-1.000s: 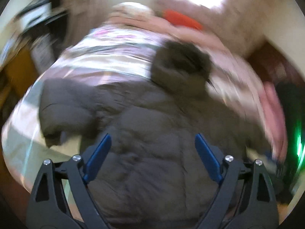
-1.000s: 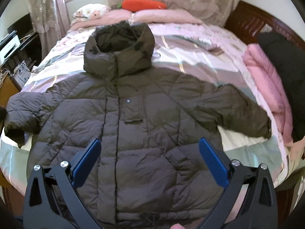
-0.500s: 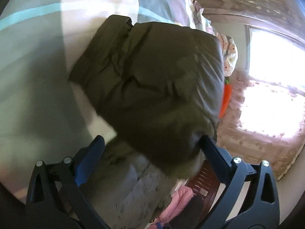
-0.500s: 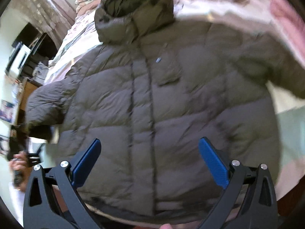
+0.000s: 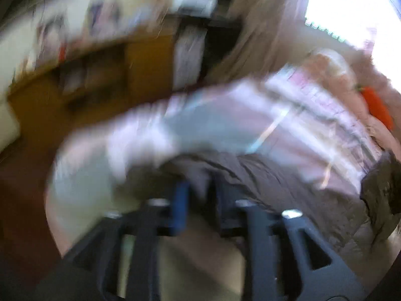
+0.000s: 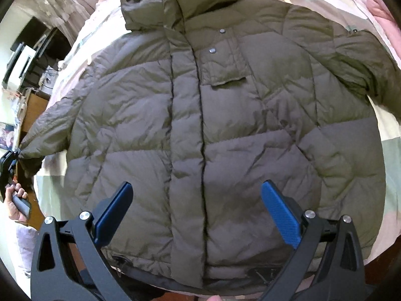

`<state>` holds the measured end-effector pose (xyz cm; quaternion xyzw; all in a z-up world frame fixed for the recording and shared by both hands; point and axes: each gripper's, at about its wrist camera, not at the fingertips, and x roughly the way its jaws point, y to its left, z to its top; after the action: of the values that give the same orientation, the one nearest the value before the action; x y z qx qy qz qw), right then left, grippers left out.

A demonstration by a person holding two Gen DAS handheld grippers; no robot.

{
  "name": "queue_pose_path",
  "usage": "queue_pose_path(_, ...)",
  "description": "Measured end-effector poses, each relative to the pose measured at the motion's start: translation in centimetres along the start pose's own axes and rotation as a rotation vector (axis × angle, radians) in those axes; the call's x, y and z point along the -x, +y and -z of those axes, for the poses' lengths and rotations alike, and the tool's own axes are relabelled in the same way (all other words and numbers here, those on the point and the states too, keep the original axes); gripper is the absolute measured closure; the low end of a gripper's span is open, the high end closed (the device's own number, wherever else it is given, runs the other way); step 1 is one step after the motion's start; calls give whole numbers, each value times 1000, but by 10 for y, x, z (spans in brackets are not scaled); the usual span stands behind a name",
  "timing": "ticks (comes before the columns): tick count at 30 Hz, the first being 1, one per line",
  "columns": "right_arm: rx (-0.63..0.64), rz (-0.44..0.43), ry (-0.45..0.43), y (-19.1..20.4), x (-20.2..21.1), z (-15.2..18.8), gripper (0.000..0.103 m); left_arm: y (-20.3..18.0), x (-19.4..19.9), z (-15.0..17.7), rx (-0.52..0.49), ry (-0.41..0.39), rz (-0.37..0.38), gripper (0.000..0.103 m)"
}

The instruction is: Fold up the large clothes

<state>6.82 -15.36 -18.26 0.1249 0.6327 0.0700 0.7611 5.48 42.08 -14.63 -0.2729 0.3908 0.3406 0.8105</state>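
Note:
A large olive-brown hooded puffer jacket [image 6: 205, 115] lies front up on the bed, both sleeves spread out. My right gripper [image 6: 195, 200] is open and empty, hovering over the jacket's lower front near the hem. My left gripper [image 5: 198, 200] is shut on the cuff of the jacket's left sleeve [image 5: 263, 183]; that view is heavily blurred. In the right wrist view the left gripper [image 6: 8, 163] shows at the far left, pinching the sleeve end [image 6: 32, 150] and pulling it taut.
The bed has a pink and pale patchwork quilt [image 6: 391, 135]. Pink folded bedding [image 6: 383, 7] lies at the right edge. A wooden desk and shelves [image 5: 100, 80] stand left of the bed. An orange cushion [image 5: 376, 105] lies by the window.
My left gripper has shut on the left sleeve cuff and is pulling it outward, swinging fast. My right gripper has moved lower and closer over the jacket's front.

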Motion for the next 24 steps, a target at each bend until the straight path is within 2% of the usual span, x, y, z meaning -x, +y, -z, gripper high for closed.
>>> queue_pose_path(1, -4, -3, 4, -1, -1, 0, 1, 25, -25, 5, 152, 174, 41, 18)
queue_pose_path(2, -5, -2, 4, -2, -1, 0, 1, 53, -37, 14, 310, 240, 91, 21)
queue_pose_path(4, -2, 2, 0, -3, 0, 0, 1, 109, -49, 28, 620, 282, 147, 19)
queue_pose_path(6, -1, 2, -4, -2, 2, 0, 1, 142, -52, 37, 754, 288, 173, 13)
queue_pose_path(7, 0, 3, -5, -2, 2, 1, 1, 154, -56, 40, 810, 297, 211, 11)
queue_pose_path(9, -1, 2, -2, -3, 2, 1, 1, 175, -69, 50, 926, 323, 338, 10)
queue_pose_path(12, 2, 2, 7, -2, 1, 2, 1, 184, -75, 59, 981, 294, 405, 11)
queue_pose_path(13, 3, 1, 9, -1, 0, 1, 1, 184, -72, 55, 966, 270, 435, 17)
queue_pose_path(14, 5, 0, 11, 0, 0, 1, 1, 185, -67, 53, 936, 250, 461, 29)
queue_pose_path(15, 8, -1, 14, 0, 0, 2, 1, 179, -66, 47, 895, 245, 478, 64)
queue_pose_path(16, 9, -2, 15, 1, -1, 2, 1, 173, -68, 48, 836, 258, 464, 85)
queue_pose_path(18, 9, -3, 19, 1, -2, 2, 1, 164, -65, 45, 775, 257, 430, 93)
queue_pose_path(20, 4, -3, 22, -1, -3, 2, 1, 163, -55, 46, 779, 237, 434, 96)
queue_pose_path(22, 2, -3, 22, -2, -3, 2, 1, 161, -39, 34, 781, 169, 497, 97)
queue_pose_path(24, 0, -3, 18, -2, -2, 3, 1, 140, -6, 16, 678, 93, 554, 97)
